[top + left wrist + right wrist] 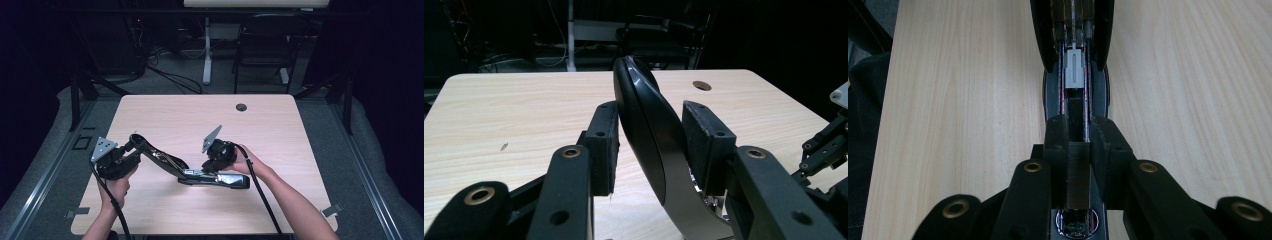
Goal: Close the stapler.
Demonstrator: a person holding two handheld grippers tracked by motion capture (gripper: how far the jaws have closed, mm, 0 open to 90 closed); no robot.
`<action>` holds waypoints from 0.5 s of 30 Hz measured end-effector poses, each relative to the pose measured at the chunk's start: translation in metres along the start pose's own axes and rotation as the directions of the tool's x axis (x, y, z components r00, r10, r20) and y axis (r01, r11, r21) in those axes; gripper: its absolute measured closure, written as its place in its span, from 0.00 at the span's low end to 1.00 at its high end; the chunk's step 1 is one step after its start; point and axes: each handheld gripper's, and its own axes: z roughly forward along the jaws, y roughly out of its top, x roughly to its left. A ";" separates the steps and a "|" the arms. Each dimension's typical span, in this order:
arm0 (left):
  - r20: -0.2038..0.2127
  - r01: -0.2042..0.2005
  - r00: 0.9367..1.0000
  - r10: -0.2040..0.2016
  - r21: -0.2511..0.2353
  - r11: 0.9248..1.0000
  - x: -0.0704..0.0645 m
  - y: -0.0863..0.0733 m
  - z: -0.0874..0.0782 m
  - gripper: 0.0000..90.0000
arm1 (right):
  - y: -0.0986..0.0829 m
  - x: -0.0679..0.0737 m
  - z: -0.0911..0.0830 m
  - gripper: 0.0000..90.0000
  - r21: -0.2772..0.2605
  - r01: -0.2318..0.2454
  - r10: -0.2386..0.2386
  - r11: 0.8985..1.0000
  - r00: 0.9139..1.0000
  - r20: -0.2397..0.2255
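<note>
A black and chrome stapler (222,180) lies open near the table's front edge. Its black top arm (160,157) is swung up and out to the left. My left gripper (135,141) is shut on the end of that arm (644,125), whose curved black shell stands between the two pads. My right gripper (207,167) points down over the stapler's base. In the right gripper view it (1079,122) is shut on a dark strip of staples (1078,175), held in line above the open magazine channel (1075,102). A white pusher (1075,70) sits farther along the channel.
The light wood table (200,120) has a round cable hole (241,107) near its far edge. Beyond the table stand a black chair (265,45) and a white desk leg (206,50), with cables on the floor.
</note>
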 end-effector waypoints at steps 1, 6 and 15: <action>0.000 0.000 1.000 0.000 0.001 1.000 0.000 0.000 0.000 0.67 | 0.000 0.000 0.000 0.87 0.005 0.005 -0.005 1.000 1.000 0.000; 0.000 -0.002 1.000 0.002 0.001 1.000 0.000 0.000 0.000 0.67 | 0.000 0.000 0.003 0.87 0.007 0.007 -0.007 1.000 1.000 -0.003; -0.001 0.000 1.000 0.000 -0.004 1.000 0.000 0.000 0.000 0.67 | -0.002 -0.001 0.005 0.87 0.020 0.010 -0.010 1.000 1.000 -0.010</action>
